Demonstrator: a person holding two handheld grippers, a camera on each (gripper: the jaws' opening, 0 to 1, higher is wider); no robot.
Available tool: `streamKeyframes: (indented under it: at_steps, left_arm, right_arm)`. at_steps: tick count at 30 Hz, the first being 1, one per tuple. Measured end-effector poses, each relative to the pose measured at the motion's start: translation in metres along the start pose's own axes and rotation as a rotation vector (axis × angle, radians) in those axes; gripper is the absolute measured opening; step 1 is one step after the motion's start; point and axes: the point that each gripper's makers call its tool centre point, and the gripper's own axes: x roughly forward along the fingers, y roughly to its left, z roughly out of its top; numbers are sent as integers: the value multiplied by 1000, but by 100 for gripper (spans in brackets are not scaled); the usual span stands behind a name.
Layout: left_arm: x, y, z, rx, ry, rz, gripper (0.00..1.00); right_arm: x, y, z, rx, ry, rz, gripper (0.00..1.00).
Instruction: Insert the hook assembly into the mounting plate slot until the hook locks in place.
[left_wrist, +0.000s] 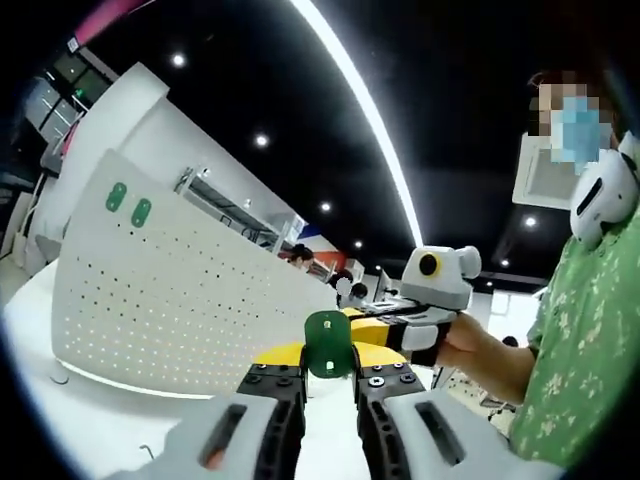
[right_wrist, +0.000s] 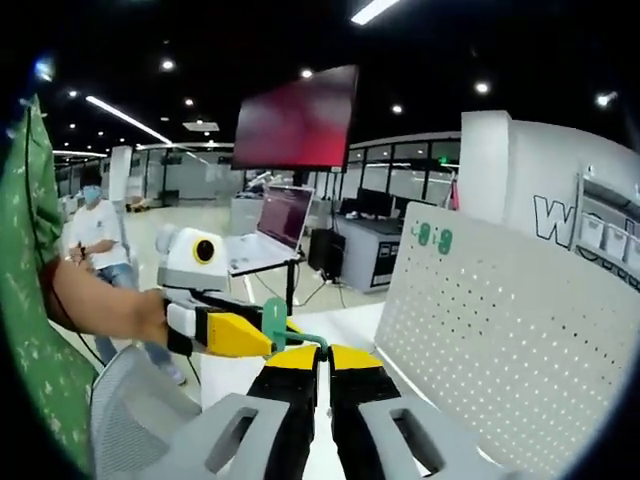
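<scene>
A green hook assembly (left_wrist: 328, 343) stands upright between the tips of my left gripper (left_wrist: 328, 360), which is shut on its flat plate. My right gripper (left_wrist: 365, 326) comes in from the right, its yellow jaws reaching behind that plate. In the right gripper view the hook assembly (right_wrist: 276, 320) sits at the tip of the left gripper (right_wrist: 262, 336), and its thin green arm runs into my right gripper (right_wrist: 322, 354), whose jaws are closed on it. The white perforated mounting plate (left_wrist: 160, 300) stands upright to the left, apart from both grippers, with two green hooks (left_wrist: 129, 204) near its top edge. The mounting plate (right_wrist: 500, 330) also stands at the right.
A white table (left_wrist: 90, 430) carries the mounting plate. A person in a green patterned shirt (left_wrist: 585, 340) holds the grippers. A laptop (right_wrist: 282, 218) on a desk, a red screen (right_wrist: 298, 120) and another person (right_wrist: 98, 232) are in the background. A grey mesh chair back (right_wrist: 125, 420) is at lower left.
</scene>
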Motion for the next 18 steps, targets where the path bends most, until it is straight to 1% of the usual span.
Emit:
streamKeyframes:
  at_steps: [2,4,9,12,14,18]
  left_arm:
    - [0,0,0,-6,-4,-1,18]
    - [1,-1,-1,4,4,2,18]
    - [3,-2,-8,70,64,11,18]
    - [4,-1,-8,92,81,18,19]
    - [4,1,-6,109,85,33,21]
    - [5,4,-7,152,122,50,28]
  right_arm:
    - [0,0,1,5,-4,0,2]
    - [-1,0,2,-9,1,-5,2]
    - [-1,-1,2,-126,32,-35,2]
    - [-2,0,3,-147,36,-37,2]
    - [-2,-1,5,-164,37,-42,2]
    - [-2,-2,3,-216,59,-56,2]
